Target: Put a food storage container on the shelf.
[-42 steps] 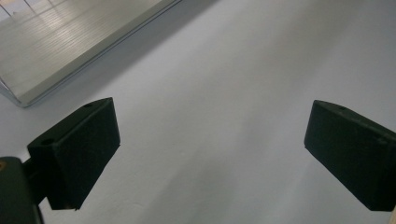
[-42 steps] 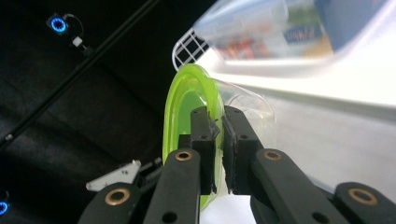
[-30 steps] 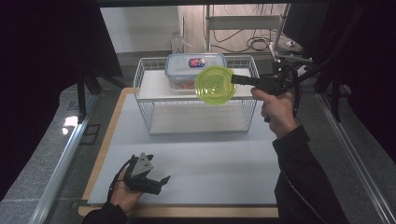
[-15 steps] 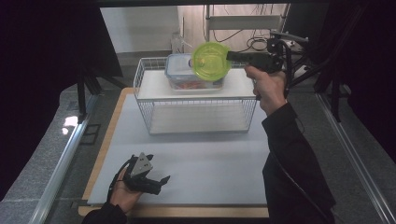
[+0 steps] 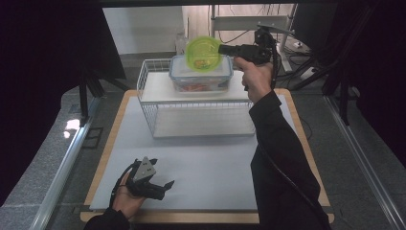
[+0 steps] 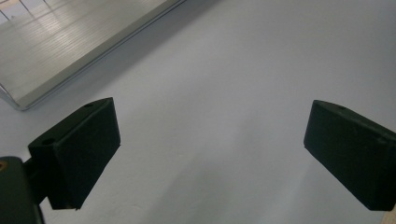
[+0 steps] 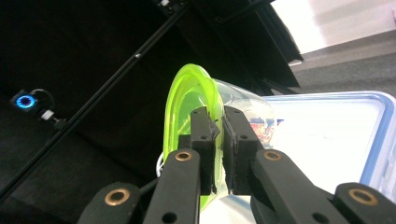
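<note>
My right gripper [image 5: 221, 49] is shut on the edge of a round clear container with a lime-green lid [image 5: 203, 53], held on its side in the air. It hangs just above a clear lidded box with a blue rim [image 5: 201, 79] that rests on the top shelf of a white wire rack [image 5: 148, 96]. In the right gripper view the jaws [image 7: 217, 123] pinch the green lid [image 7: 182, 102], with the box lid [image 7: 327, 135] behind it. My left gripper [image 5: 165, 188] rests open on the white mat at the near left, its jaws [image 6: 210, 149] wide apart with nothing between them.
The white mat [image 5: 206, 163] lies on a wooden board [image 5: 103, 163] and the rack stands at its far end. Red items show inside the box. Dark curtains, metal rails and cables surround the table.
My right hand has carried the green-lidded container left and slightly up, from the rack's right end to above the blue-rimmed box. The left gripper has stayed put.
</note>
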`<act>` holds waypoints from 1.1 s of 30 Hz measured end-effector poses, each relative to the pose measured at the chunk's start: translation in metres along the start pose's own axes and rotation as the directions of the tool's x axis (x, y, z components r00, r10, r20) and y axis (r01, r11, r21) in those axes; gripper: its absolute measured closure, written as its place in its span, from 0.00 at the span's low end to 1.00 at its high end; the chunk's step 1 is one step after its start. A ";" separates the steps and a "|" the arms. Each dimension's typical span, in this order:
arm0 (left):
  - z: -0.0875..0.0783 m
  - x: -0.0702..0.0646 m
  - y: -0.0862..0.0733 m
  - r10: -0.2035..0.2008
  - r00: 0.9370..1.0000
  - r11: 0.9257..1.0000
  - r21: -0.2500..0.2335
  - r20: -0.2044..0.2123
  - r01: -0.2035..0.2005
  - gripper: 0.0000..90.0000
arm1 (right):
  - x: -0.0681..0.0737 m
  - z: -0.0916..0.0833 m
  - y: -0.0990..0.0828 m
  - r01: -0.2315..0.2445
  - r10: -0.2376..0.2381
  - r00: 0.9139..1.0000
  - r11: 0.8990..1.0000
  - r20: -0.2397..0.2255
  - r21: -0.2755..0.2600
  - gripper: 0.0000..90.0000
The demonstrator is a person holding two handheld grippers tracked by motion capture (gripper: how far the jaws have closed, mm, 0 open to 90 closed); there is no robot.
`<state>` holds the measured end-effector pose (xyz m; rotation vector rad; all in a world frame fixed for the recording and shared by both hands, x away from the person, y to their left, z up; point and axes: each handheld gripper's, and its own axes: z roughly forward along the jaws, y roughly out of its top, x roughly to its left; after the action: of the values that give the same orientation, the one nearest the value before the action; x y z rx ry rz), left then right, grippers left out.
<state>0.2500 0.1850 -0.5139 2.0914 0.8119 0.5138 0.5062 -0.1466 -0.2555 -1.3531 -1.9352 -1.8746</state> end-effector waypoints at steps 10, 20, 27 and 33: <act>0.001 0.000 0.000 -0.004 1.000 1.000 -0.001 0.007 0.004 0.04 | -0.001 0.020 0.004 0.016 -0.016 0.996 1.000 0.093 -0.005 0.84; 0.002 0.000 -0.001 -0.003 1.000 1.000 0.005 0.010 0.003 0.04 | -0.005 0.026 0.001 0.010 -0.007 0.992 1.000 0.127 -0.024 0.74; 0.002 -0.001 -0.001 0.001 1.000 1.000 0.011 0.010 -0.001 0.04 | -0.006 0.030 -0.002 0.010 -0.007 0.992 1.000 0.127 -0.020 0.68; 0.002 -0.001 -0.001 0.004 1.000 1.000 0.013 0.011 -0.004 0.04 | -0.005 0.029 -0.002 0.063 -0.059 0.988 0.998 0.145 -0.021 0.47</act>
<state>0.2504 0.1839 -0.5158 2.1066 0.8070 0.4997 0.5217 -0.1238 -0.2661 -1.4915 -2.0491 -1.8825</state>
